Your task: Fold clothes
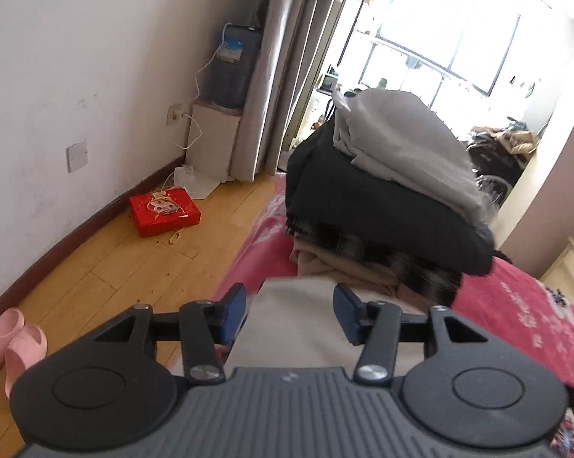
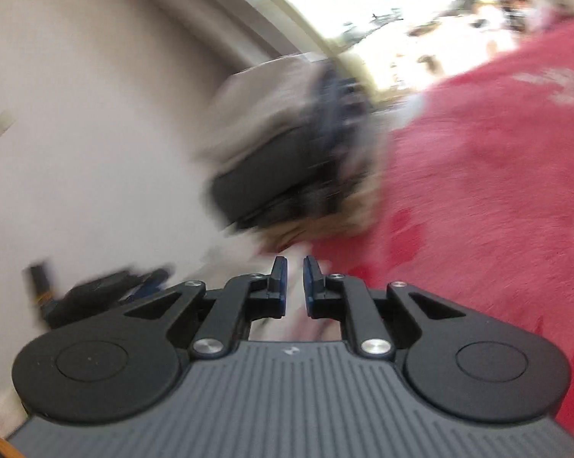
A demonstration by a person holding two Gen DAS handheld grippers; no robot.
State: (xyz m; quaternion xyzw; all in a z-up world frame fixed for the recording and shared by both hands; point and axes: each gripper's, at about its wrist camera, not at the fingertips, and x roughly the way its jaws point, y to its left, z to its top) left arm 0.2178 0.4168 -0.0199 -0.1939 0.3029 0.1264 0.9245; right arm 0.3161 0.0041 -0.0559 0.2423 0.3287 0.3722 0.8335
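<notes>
Hovering wide open and empty over a beige garment (image 1: 298, 328) on the bed (image 1: 515, 305) beside a folded stack (image 1: 386, 191), the left gripper (image 1: 290, 307) fits either gripping or releasing, while the right gripper (image 2: 295, 280), fingers nearly closed, seems empty.

left gripper (image 1: 290, 315) spread wide over beige cloth (image 1: 294, 328) near clothes pile (image 1: 386, 191).

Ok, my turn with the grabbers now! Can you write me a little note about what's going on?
Left gripper: open, holding nothing, above a beige cloth on the pink blanket.
Right gripper: almost closed; that view is too blurry to tell if it pinches anything.
Done: a pile of clothes sits ahead, a grey one on top.
Left: the beige cloth probably goes next.
</notes>
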